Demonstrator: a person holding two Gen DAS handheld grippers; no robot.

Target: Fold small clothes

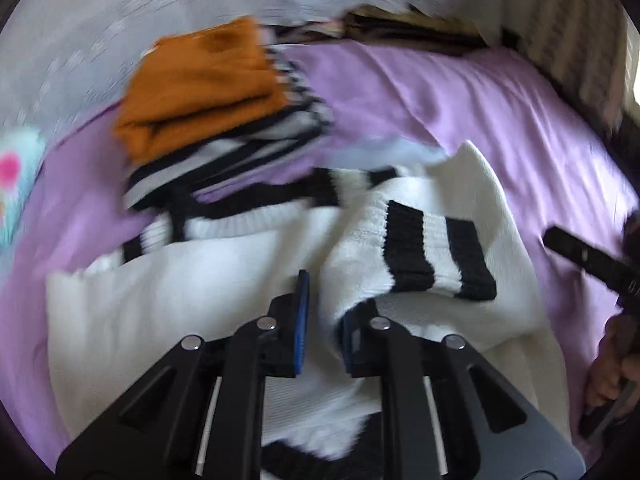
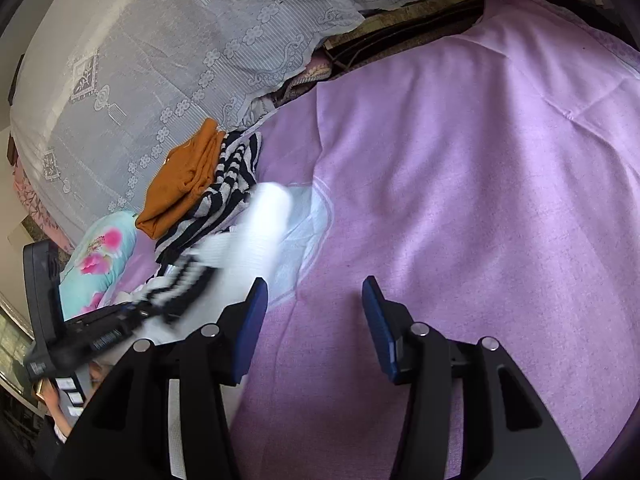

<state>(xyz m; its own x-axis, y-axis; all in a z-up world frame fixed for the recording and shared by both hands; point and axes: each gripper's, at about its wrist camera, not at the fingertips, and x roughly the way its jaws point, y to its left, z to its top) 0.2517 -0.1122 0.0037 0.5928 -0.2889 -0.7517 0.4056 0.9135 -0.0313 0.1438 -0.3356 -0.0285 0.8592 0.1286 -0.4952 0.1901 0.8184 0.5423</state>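
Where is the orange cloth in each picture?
Left wrist view: the orange cloth lies upper left, folded on top of the striped cloth.
Right wrist view: the orange cloth lies left of centre, again on the striped cloth.
Shared landmark: the purple sheet under both.

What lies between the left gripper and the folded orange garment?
In the left wrist view, the white sweater with black-striped cuff, then a striped garment, lie between left gripper and orange garment.
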